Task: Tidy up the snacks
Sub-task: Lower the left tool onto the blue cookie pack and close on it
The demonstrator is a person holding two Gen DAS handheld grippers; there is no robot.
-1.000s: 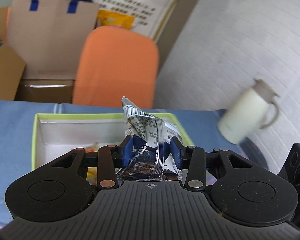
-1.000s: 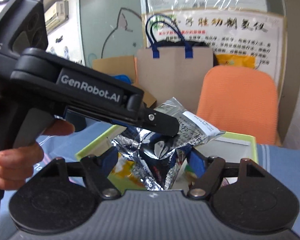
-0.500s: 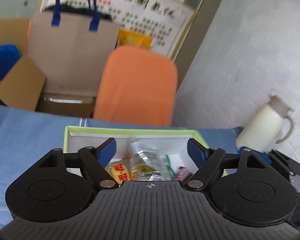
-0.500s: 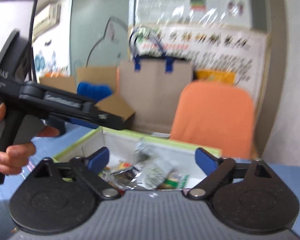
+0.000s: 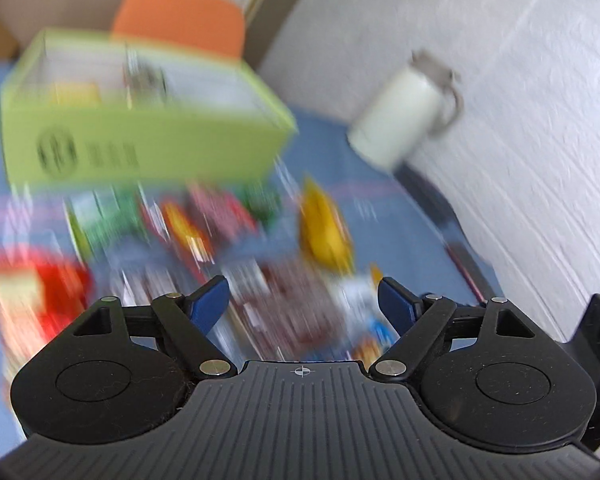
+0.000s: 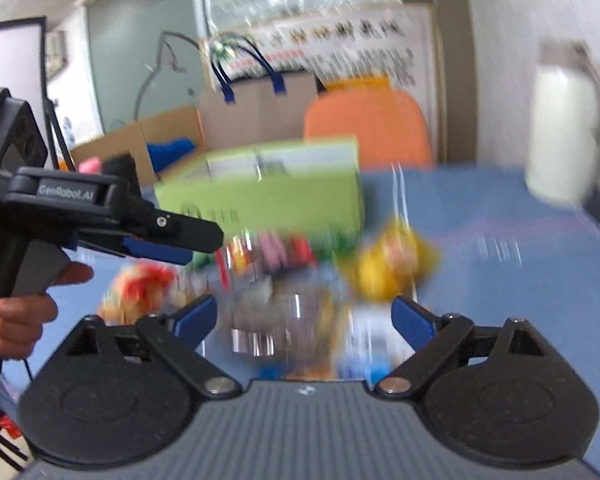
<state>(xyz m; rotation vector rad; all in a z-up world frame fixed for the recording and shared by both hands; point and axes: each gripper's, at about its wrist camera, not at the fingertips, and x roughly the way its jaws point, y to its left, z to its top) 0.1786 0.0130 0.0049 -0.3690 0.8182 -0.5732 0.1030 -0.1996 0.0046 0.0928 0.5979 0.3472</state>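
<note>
A lime-green box with snack packets inside stands at the back of the blue table; it also shows in the right wrist view. Several loose snack packets lie blurred in front of it, among them a yellow one, a red one and a maroon one. My left gripper is open and empty above the pile. My right gripper is open and empty above the same pile. The left gripper also shows from the side in the right wrist view.
A white jug stands at the right near the white wall. An orange chair, a paper bag and cardboard boxes stand behind the table. Blue table lies bare to the right of the snacks.
A second ago both grippers were shut on one silver packet over the box. They let it go into the box, opened, and have tipped down and back over the loose snacks.
</note>
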